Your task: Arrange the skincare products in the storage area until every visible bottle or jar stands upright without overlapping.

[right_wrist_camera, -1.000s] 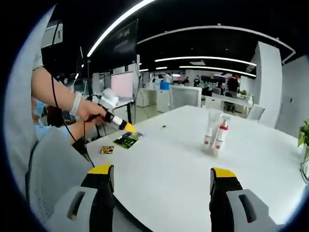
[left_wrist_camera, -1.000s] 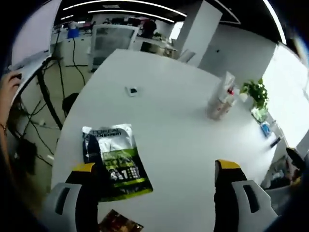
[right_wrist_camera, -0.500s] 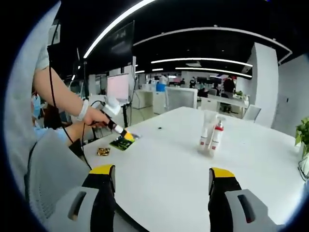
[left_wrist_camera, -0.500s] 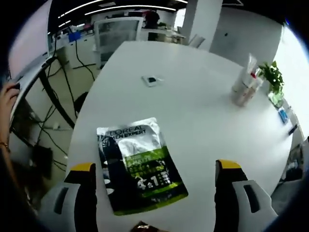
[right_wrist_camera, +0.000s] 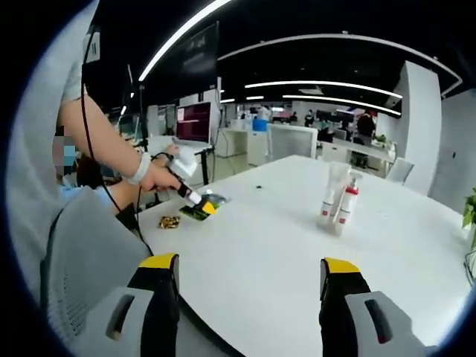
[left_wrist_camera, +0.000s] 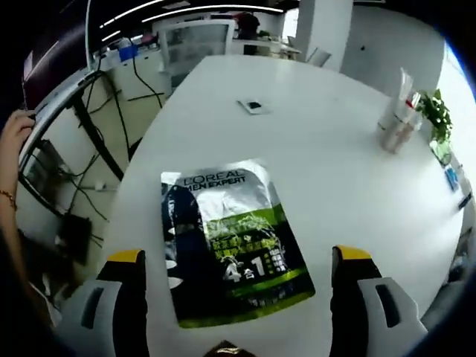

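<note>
A green, black and silver skincare sachet (left_wrist_camera: 230,238) lies flat on the white table (left_wrist_camera: 312,163). My left gripper (left_wrist_camera: 238,255) hovers open right over it, one jaw on each side, nothing held. Far off at the right stand a white tube and a red-capped spray bottle (left_wrist_camera: 396,123), close together and upright. In the right gripper view the same two bottles (right_wrist_camera: 338,202) stand mid-table, well ahead of my open, empty right gripper (right_wrist_camera: 248,262). There a hand holds the left gripper (right_wrist_camera: 199,202) down over the sachet (right_wrist_camera: 195,213).
A small brown packet (right_wrist_camera: 169,222) lies near the table's edge beside the sachet. A small dark flat object (left_wrist_camera: 254,106) rests farther along the table. A potted plant (left_wrist_camera: 435,119) stands past the bottles. Cables and desks lie beyond the table's left edge.
The left gripper has come down and forward over the sachet, which now looms larger between its jaws. The right gripper has barely shifted; both stay open.
</note>
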{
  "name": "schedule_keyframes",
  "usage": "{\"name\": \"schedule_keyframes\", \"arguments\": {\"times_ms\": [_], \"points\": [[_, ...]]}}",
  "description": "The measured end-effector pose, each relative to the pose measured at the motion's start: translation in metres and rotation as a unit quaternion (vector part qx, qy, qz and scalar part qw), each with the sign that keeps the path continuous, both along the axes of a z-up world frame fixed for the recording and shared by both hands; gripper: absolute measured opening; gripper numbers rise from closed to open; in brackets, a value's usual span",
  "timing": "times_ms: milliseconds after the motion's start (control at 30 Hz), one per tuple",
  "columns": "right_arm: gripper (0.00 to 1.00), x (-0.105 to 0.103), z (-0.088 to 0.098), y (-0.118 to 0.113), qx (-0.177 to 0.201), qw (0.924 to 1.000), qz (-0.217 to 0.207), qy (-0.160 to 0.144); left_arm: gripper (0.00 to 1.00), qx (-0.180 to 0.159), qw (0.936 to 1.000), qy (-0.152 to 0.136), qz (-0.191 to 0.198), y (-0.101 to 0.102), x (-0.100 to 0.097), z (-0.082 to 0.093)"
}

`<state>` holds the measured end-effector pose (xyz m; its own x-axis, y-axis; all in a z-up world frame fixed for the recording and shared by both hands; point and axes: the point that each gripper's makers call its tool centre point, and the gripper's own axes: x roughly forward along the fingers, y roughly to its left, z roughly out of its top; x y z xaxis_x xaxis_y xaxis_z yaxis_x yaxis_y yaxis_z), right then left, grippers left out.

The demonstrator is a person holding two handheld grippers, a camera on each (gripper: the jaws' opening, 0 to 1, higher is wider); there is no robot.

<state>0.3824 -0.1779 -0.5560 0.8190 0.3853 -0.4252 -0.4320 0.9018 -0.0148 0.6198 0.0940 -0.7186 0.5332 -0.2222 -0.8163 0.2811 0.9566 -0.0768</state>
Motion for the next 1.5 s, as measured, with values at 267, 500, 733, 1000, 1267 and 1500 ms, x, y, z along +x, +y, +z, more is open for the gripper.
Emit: {"name": "schedule_keyframes", "arguments": {"times_ms": [267, 500, 733, 1000, 1267, 1500], "points": [[0.71, -0.001, -0.005, -0.002, -0.003, 0.9999, -0.003, 0.012, 0.99, 0.031, 0.9994, -0.007, -0.014, 0.002, 0.013, -0.007], [0.66, -0.001, -0.01, -0.005, -0.024, 0.9995, -0.002, 0.02, 0.99, 0.033, 0.9992, -0.013, -0.018, 0.002, 0.016, -0.006], [0.65, -0.002, -0.012, -0.007, -0.027, 0.9993, -0.005, 0.024, 0.82, 0.025, 0.9992, -0.03, -0.011, -0.001, 0.012, -0.001], [0.62, -0.002, -0.014, -0.008, -0.035, 0.999, -0.004, 0.027, 0.63, 0.025, 0.9978, -0.047, -0.04, -0.015, 0.008, 0.004], [0.58, -0.003, -0.015, -0.01, -0.042, 0.9987, -0.007, 0.028, 0.24, 0.014, 0.9958, -0.039, -0.082, -0.037, 0.001, 0.004], [0.55, -0.003, -0.017, -0.011, -0.043, 0.9985, -0.007, 0.033, 0.11, -0.065, 0.9927, -0.019, -0.099, -0.067, -0.01, 0.015]]}}
